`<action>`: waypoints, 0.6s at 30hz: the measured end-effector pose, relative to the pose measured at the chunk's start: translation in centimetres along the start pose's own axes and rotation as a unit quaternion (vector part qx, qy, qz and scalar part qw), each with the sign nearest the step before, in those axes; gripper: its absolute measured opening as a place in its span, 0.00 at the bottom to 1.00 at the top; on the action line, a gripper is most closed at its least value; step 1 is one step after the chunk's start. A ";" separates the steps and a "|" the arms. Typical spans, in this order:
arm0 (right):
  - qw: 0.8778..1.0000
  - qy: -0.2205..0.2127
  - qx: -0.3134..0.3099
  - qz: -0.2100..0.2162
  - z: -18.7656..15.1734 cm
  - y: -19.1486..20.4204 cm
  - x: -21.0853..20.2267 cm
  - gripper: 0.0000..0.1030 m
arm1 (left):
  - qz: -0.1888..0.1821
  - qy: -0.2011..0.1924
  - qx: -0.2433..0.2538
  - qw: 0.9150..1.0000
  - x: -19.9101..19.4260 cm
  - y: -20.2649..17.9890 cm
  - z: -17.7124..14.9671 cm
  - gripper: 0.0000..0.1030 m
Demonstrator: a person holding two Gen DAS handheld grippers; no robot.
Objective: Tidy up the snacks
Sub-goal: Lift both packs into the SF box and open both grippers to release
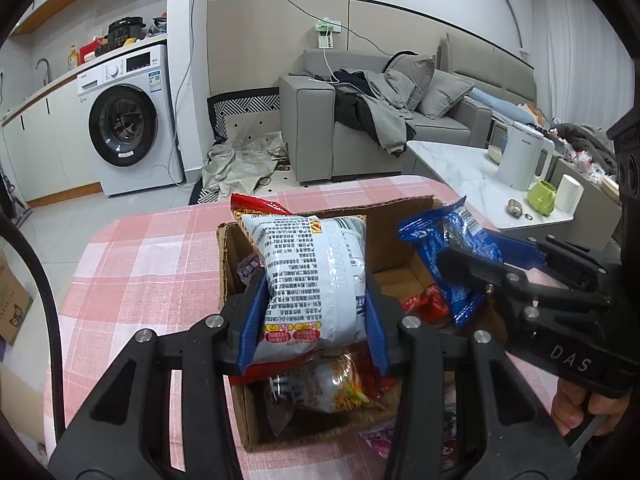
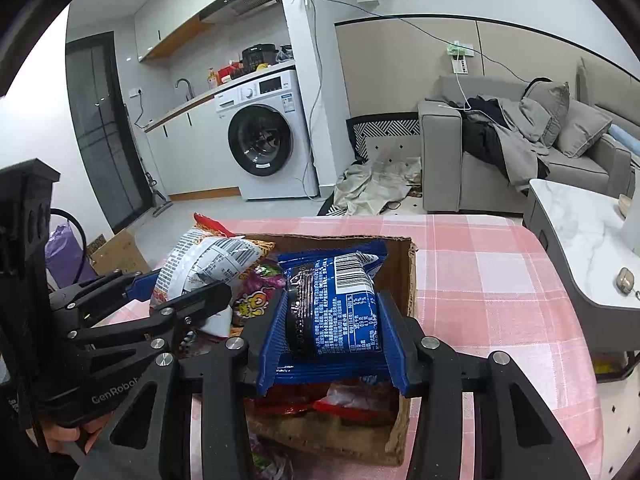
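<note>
A brown cardboard box (image 1: 228, 264) (image 2: 410, 280) stands open on the pink checked tablecloth. My left gripper (image 1: 312, 316) is shut on a white and red snack packet (image 1: 312, 276), held over the box. That packet (image 2: 208, 264) and the left gripper (image 2: 188, 304) show at the left of the right wrist view. My right gripper (image 2: 334, 320) is shut on a blue biscuit packet (image 2: 340, 304), also above the box. From the left wrist view the blue packet (image 1: 448, 248) and right gripper (image 1: 468, 272) hang at the right. More snack packets (image 1: 320, 392) lie inside the box.
A marble side table (image 1: 452, 168) to the right carries a white kettle (image 1: 520, 156), a green cup (image 1: 542, 197) and a white roll. A grey sofa (image 1: 360, 128) and a washing machine (image 1: 128, 120) stand beyond the table. Loose packets (image 1: 380, 440) lie beside the box.
</note>
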State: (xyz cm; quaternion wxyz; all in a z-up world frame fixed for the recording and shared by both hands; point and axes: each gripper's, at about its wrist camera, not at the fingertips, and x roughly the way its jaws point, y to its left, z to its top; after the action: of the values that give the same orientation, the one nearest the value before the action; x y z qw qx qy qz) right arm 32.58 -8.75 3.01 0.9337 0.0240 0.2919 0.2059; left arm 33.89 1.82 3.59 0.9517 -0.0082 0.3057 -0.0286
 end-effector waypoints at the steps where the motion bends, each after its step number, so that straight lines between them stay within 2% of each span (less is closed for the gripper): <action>1: 1.000 0.002 0.001 0.000 0.0 -0.2 0.3 0.43 | 0.003 0.003 0.002 1.000 0.4 -0.1 0.1 0.40; 11: 1.000 0.006 0.004 -0.003 -0.1 -0.9 1.8 0.43 | -0.008 0.030 0.003 1.000 4.0 -0.1 -0.2 0.41; 16: 1.000 -0.016 -0.013 -0.003 -0.3 -0.8 0.2 0.56 | -0.018 0.022 -0.008 1.000 3.2 0.5 -0.4 0.41; 17: 0.999 -0.023 -0.021 -0.011 -0.3 -0.8 -0.5 0.59 | -0.017 0.018 -0.009 1.000 2.8 0.6 -0.4 0.47; 18: 0.999 -0.025 -0.022 -0.014 -0.4 -0.8 -0.9 0.69 | -0.017 0.016 -0.009 1.000 2.4 0.7 -0.4 0.52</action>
State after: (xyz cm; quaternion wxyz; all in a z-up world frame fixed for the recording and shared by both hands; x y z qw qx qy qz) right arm 31.95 -9.89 3.05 0.9438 0.0042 0.2638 0.1989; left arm 35.62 2.43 1.86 0.9459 -0.0215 0.3209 -0.0426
